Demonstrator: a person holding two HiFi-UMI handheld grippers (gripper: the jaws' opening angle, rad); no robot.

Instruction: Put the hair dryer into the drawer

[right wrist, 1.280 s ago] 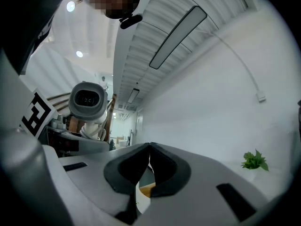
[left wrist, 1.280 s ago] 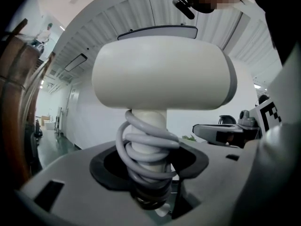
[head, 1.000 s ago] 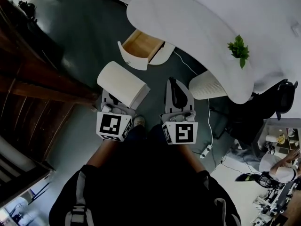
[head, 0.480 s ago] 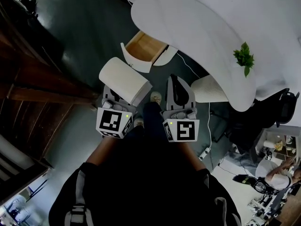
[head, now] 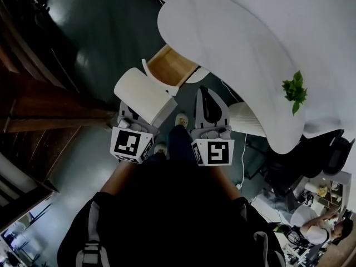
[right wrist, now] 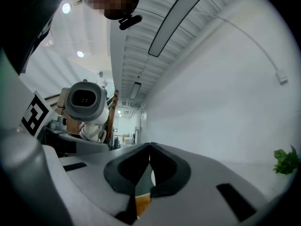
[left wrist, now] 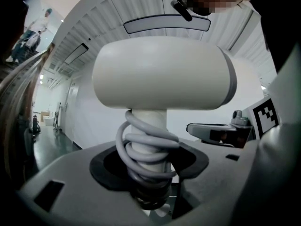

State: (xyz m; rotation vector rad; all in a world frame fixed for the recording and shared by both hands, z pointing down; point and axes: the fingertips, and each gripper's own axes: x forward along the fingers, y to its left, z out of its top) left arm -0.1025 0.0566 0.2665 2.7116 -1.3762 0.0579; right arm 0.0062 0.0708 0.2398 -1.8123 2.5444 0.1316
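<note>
A white curved tabletop (head: pixel 233 43) fills the upper right of the head view, over a dark floor (head: pixel 105 32). Under its near edge the drawer (head: pixel 169 65) stands open, its wooden bottom showing. The hair dryer (head: pixel 143 95) is not in it: it hangs in the air just short of the drawer's front, barrel up. The left gripper (left wrist: pixel 149 182) has its fingers clenched on the handle (left wrist: pixel 146 121), around which the grey cord (left wrist: pixel 141 149) is coiled. Beside it, the right gripper (right wrist: pixel 149 149) points level with its fingers pressed together on nothing. A small plant (head: pixel 295 90) sits on the tabletop, well apart.
</note>
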